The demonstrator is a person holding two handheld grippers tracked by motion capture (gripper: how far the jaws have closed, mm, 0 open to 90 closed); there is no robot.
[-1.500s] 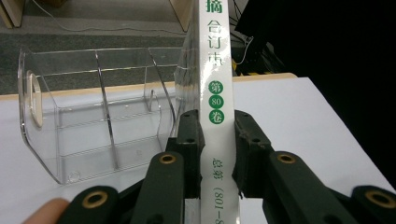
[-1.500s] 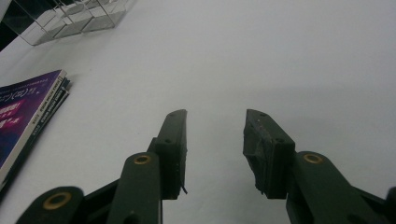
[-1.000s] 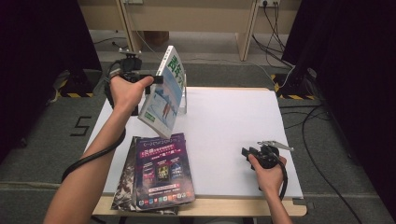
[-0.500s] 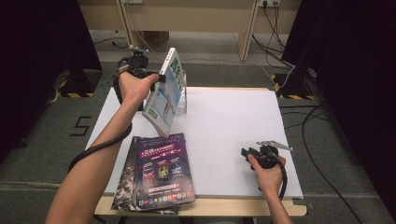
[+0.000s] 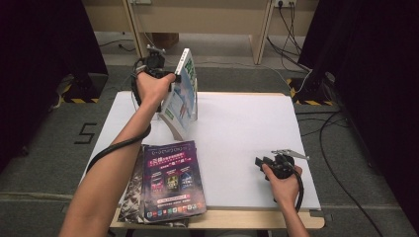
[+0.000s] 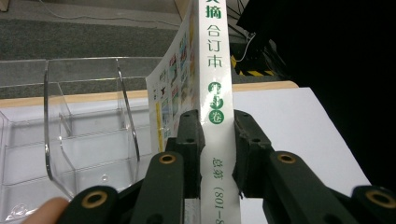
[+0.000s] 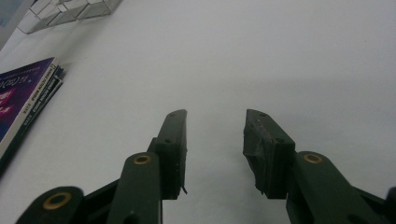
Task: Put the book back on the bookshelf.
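High view: the left gripper [image 5: 165, 74] lifts a white book [image 5: 182, 94] at eleven o'clock on the table [image 5: 247, 133], apparently above a clear rack. Left gripper view: jaws pinch the book's spine [image 6: 212, 116] beside the clear rack [image 6: 88, 126]. Right gripper view: the right gripper [image 7: 215, 140] rests, jaws spread, empty.

One held book [image 5: 184, 91], two stacked magazines [image 5: 170, 180], one clear rack [image 6: 88, 126].

The book's [image 6: 212, 70] white spine reads "合订本" in green, with "卷" in a green disc and "总第 (801-8" lower down. A floor mark [image 5: 85, 133] reads "5".
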